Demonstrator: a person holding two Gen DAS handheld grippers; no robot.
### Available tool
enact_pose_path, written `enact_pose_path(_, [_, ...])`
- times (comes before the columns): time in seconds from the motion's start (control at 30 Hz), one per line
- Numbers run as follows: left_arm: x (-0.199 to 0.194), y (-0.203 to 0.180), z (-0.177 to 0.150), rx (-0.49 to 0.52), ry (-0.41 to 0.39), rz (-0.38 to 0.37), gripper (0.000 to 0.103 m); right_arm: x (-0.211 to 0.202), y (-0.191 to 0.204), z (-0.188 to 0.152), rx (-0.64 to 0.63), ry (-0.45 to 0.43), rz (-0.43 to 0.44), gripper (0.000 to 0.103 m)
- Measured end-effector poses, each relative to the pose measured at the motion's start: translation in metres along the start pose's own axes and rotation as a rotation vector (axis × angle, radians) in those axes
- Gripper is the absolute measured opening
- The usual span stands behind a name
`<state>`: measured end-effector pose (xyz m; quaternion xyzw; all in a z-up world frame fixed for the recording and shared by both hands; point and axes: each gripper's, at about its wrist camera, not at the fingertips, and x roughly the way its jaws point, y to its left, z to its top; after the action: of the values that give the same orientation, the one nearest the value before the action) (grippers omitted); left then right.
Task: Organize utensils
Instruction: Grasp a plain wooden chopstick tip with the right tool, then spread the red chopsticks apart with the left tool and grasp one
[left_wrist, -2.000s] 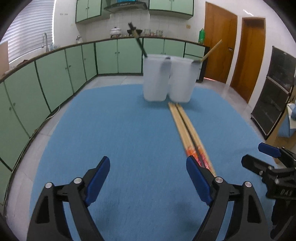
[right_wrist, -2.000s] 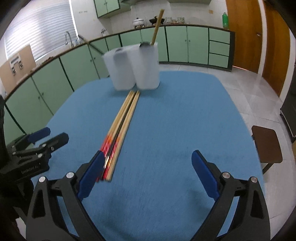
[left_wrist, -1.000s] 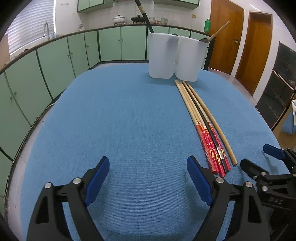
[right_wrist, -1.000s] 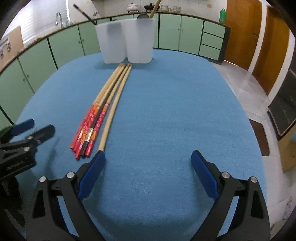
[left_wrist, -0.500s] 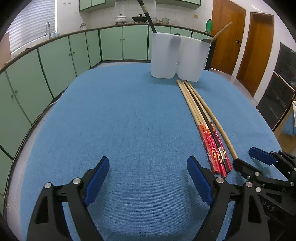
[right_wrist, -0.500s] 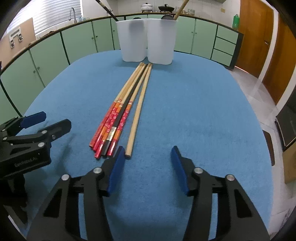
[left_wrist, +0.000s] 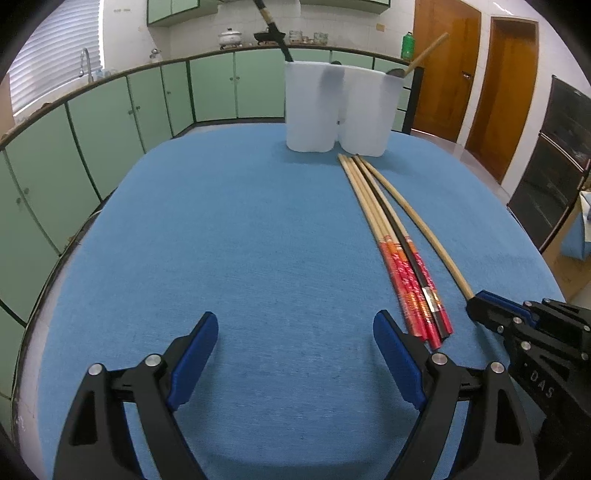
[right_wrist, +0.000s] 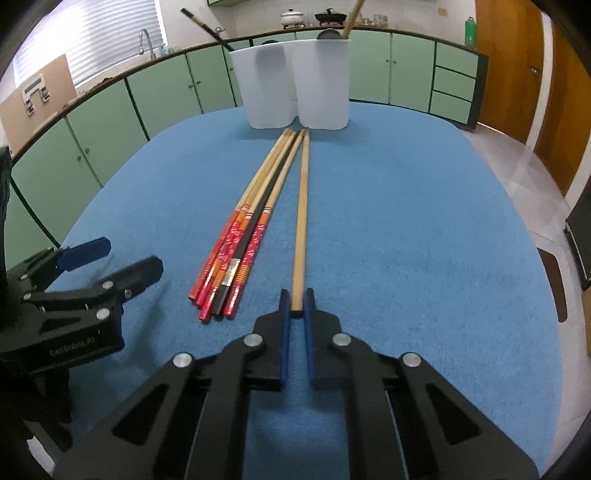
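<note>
**Plain wooden stick gripped at its near end by the right tool**

Left wrist view: The left tool (left_wrist: 291, 354) is seen with its blue pads spread wide apart over the blue bench (left_wrist: 221, 240), nothing being held between them. A bundle of chopsticks (left_wrist: 391, 236) with red patterned ends is laid on the bench, its near ends just beside the right pad of the left tool. A plain wooden stick (left_wrist: 417, 221) is laid just to the right of the bundle, slightly splayed from it at the near end. The near tip of that stick is met by the right tool (left_wrist: 480, 301), seen at the right edge of the view. At the far ends of the bundle, two white containers (left_wrist: 336, 110) are stood touching each other; a dark handle is held in the left one and a wooden handle in the right one.

Right wrist view: The right tool (right_wrist: 296, 306) is closed on the near end of the plain wooden stick (right_wrist: 302, 206), which is pinched between the two blue pads. The bundle of chopsticks (right_wrist: 247, 229) is laid just left of the stick. The left tool (right_wrist: 110, 258) is seen left of the bundle, its fingers parted. The white containers (right_wrist: 295, 92) are stood beyond the bundle's far tips
</note>
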<state>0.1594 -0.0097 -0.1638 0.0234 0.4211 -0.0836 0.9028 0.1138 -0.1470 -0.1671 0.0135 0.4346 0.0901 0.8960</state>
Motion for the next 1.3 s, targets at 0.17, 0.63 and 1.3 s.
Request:
enact_pose_path(0.17, [-0.001, -0.013, -0.001, 0.025, 0.008, -0.036, 0.084, -0.004, -0.016, -0.002, 0.030, -0.002, -0.030, 0.006])
enact_pose_path(0.63, [0.002, -0.030, -0.003, 0.048, 0.050, -0.022, 0.088, -0.003, -0.030, -0.004, 0.058, -0.007, -0.023, 0.006])
enact_pose_path(1.3, [-0.010, 0.004, -0.011, -0.020, 0.034, 0.038, 0.088, -0.003, -0.029, -0.003, 0.048, -0.004, -0.032, 0.007])
